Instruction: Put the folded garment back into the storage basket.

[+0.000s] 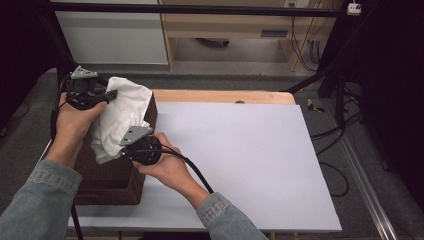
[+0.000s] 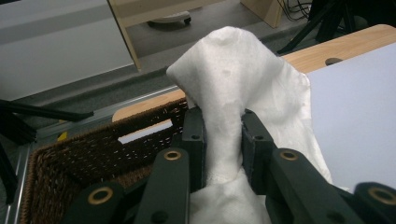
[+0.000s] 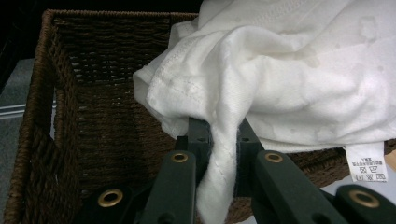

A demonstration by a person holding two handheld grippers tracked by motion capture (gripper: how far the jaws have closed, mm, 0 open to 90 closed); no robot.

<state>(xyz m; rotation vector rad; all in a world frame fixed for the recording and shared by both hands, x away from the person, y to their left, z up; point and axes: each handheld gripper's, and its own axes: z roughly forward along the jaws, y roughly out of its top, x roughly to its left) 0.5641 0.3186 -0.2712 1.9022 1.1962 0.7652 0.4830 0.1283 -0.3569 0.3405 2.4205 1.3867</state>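
From the high view, a crumpled white cotton cloth [image 1: 122, 117] hangs over the open top of a dark brown woven wicker basket [image 1: 112, 182], which stands at the left edge of the counter [image 1: 240, 165] on its pale sheet. The left gripper [image 1: 111, 94] bites the cloth at its upper left, and the right gripper [image 1: 125, 145] takes it lower down, near the basket's right wall. The person's two hands, in denim sleeves [image 1: 37, 200], come up from the bottom edge.

In the left gripper view, the left gripper [image 2: 223, 135] is clenched on a fold of the white cloth [image 2: 238, 74], which rises in a peak above the black jaws (the fabric is pinched narrow between them). The basket's woven rim [image 2: 93, 135] runs to the left, and the counter's pale sheet [image 2: 355, 112] lies to the right.

In the right gripper view, the right gripper [image 3: 223, 135] is likewise clamped on a hanging strip of the cloth [image 3: 280, 70], near a stitched hem. The cloth drapes over the basket [image 3: 93, 93], whose inside shows dark at the left. A small white care label [image 3: 367, 163] hangs from the cloth's lower right edge.
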